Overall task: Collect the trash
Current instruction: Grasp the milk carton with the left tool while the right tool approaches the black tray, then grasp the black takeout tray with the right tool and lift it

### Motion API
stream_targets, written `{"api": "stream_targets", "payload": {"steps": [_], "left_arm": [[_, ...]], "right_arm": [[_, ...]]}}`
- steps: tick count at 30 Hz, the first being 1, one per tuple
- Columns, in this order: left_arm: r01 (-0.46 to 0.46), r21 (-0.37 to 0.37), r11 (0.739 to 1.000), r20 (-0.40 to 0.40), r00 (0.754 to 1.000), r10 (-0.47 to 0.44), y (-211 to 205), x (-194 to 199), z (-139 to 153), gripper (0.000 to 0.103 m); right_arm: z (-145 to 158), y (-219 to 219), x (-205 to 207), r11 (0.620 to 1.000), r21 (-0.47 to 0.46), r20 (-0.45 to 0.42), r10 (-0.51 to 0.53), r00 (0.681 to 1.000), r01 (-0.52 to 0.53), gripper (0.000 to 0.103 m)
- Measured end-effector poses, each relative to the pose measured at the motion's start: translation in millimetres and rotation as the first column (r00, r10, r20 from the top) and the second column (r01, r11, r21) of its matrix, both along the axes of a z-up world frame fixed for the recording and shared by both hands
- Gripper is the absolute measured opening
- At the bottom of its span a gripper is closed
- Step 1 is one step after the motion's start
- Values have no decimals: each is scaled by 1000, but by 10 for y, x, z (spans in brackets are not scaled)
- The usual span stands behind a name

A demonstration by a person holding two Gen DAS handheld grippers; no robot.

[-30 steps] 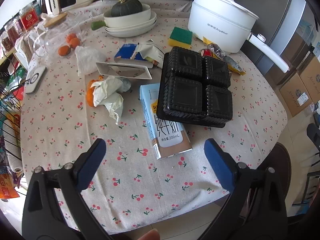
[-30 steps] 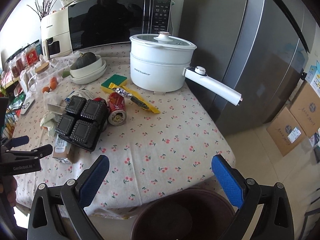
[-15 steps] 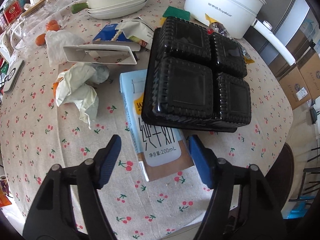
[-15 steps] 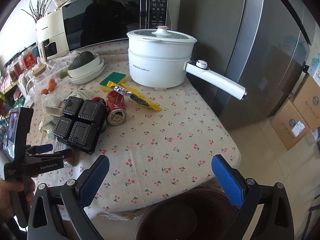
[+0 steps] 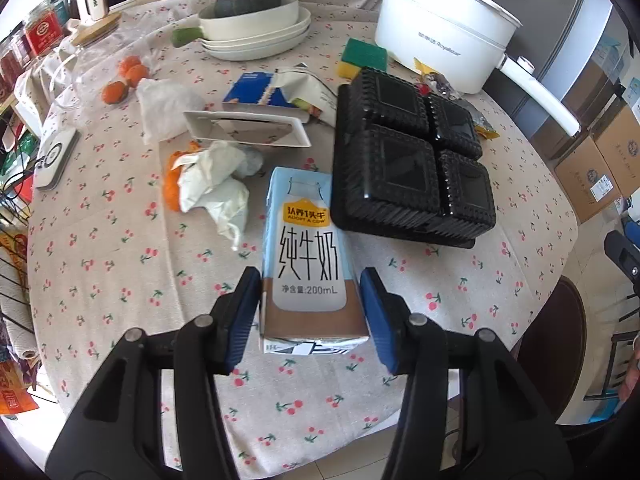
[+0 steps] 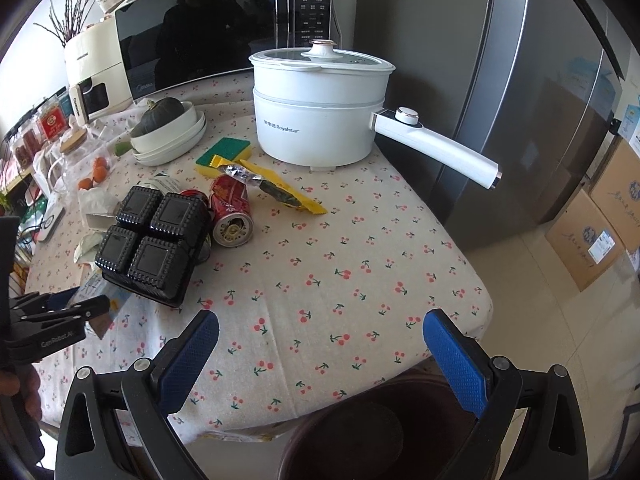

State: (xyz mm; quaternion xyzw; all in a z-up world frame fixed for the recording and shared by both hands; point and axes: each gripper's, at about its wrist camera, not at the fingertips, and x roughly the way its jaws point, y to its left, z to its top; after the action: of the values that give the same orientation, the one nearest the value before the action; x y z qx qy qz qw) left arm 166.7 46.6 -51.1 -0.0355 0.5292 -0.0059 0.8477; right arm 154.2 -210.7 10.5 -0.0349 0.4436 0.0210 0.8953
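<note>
A light blue 200 mL milk carton (image 5: 306,260) lies flat on the cherry-print tablecloth. My left gripper (image 5: 310,312) has its blue pads on either side of the carton's near end, touching or nearly touching its sides. A black four-cell plastic food tray (image 5: 412,160) lies just right of the carton, also in the right wrist view (image 6: 154,236). Crumpled paper (image 5: 216,188), a torn blue wrapper (image 5: 276,94), a crushed red can (image 6: 232,212) and a yellow wrapper (image 6: 280,190) lie around. My right gripper (image 6: 320,356) is open and empty over the table's near edge.
A white electric pot (image 6: 320,120) with a long handle stands at the back. Stacked white dishes with a squash (image 5: 256,20), a sponge (image 5: 364,58), a white oblong dish (image 5: 246,128) and oranges (image 5: 120,80) are behind. A dark brown bin (image 6: 384,428) stands below the table edge.
My left gripper moved forward and down to the milk carton and narrowed its jaws around the carton's near end. My right gripper stayed wide open and shifted slightly.
</note>
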Motion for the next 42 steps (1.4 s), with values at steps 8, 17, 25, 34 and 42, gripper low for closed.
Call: {"api": "stream_targets", "payload": {"steps": [8,17,25,34,42], "left_arm": [[-82,11,997,64,995,81,419,-192,210,53],[-112,-10,994,106,988,112,592,-248,342,53],[-99,-14,995,104,990,100,644,-273,352,53],[-71,-6,997,115,991,72,525,-322,368,53],[-32,17,999,130,991,30,339,-344,375,53]], "right_arm": [[-132,361,198,996,36,-66,80,995,-78,103],[-578,1040,717,947,284,-156,197,968,-148,89],[-920,1189,895,904,413,-208,209,956,-108,70],[-639,1194,655,889,415,-164,282,945,-193,46],[-284,949,323,907,347,-103,288,952,-237,37]]}}
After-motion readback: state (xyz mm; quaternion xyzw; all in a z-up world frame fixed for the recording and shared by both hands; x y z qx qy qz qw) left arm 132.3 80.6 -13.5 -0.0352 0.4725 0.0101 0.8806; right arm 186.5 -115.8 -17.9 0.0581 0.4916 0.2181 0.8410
